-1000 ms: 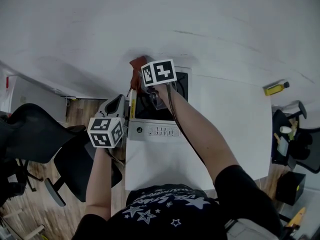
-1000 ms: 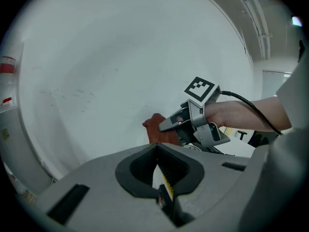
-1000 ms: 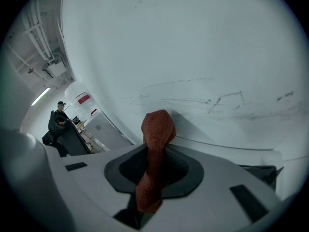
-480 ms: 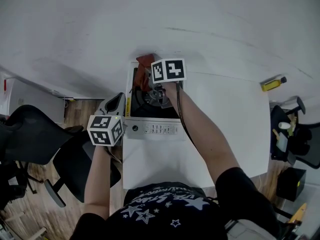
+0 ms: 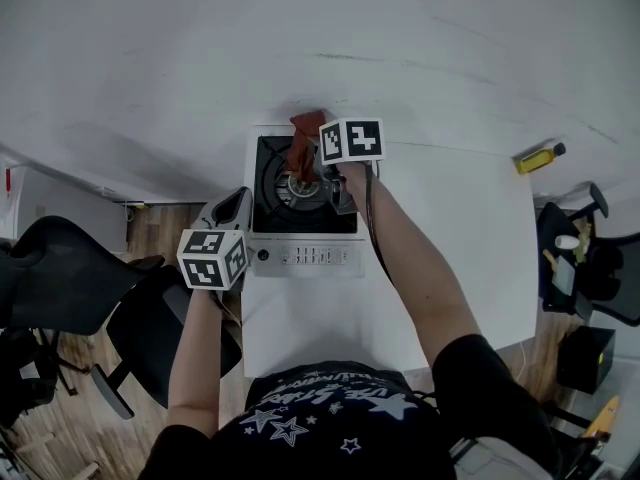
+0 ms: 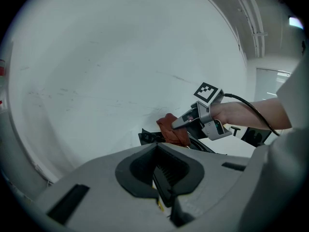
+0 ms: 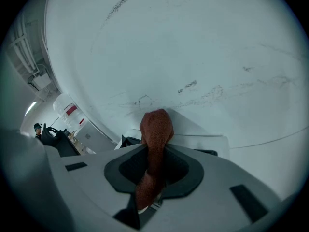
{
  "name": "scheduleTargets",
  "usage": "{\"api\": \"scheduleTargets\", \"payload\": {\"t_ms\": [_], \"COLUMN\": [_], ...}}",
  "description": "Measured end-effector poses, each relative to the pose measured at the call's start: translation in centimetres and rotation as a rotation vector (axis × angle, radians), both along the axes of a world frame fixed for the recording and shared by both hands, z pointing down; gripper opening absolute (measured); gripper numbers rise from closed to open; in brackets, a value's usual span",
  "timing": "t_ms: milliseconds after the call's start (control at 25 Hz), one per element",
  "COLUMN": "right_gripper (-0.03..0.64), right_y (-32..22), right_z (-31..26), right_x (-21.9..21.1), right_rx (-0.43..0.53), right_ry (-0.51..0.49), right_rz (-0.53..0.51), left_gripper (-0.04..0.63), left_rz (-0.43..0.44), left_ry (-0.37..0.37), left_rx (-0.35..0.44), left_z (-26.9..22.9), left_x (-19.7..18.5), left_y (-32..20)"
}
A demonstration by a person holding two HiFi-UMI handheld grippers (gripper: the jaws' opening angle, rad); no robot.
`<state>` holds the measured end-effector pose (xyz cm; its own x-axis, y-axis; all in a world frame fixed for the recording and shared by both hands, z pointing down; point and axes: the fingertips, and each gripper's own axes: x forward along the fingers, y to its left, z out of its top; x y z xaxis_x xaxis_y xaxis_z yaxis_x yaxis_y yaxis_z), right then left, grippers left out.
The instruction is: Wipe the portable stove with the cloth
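Note:
The portable stove (image 5: pixel 305 208) is black on top with a silver front panel and sits at the white table's back left. My right gripper (image 5: pixel 312 171) is over the burner, shut on a red-brown cloth (image 5: pixel 304 136) that sticks out toward the wall. In the right gripper view the cloth (image 7: pixel 155 129) runs up between the jaws, with the stove's edge (image 7: pixel 129 141) below it. My left gripper (image 5: pixel 231 211) hangs just left of the stove, shut and holding nothing. The left gripper view shows the cloth (image 6: pixel 173 128), the right gripper (image 6: pixel 182 123) and the stove's corner (image 6: pixel 147 137).
A yellow bottle (image 5: pixel 538 156) lies at the table's (image 5: pixel 450 238) back right. Black office chairs (image 5: pixel 70 278) stand to the left over a wooden floor, and more clutter sits at the far right (image 5: pixel 580 268). A white wall rises right behind the stove.
My right gripper has carried the cloth rightward from the stove's back left corner to above the burner. The left gripper has stayed beside the stove.

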<state>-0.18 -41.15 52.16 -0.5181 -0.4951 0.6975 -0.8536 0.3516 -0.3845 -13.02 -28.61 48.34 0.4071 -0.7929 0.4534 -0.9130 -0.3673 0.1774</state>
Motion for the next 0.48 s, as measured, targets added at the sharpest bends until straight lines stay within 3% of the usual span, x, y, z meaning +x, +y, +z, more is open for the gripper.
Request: {"api": "scheduleTargets", "payload": {"t_ms": [480], "right_gripper": [0.074], "right_y": [0.3], "right_z": [-0.4], "right_x": [4.9], "right_rx": [-0.01], "right_ry": [-0.038], "right_rz": [0.088], "left_gripper": [0.008], "left_rz": [0.022], "left_ry": [0.002], "left_rx": [0.002], "left_z": [-0.2], "left_x": [1.3], "left_y": [0.5]}}
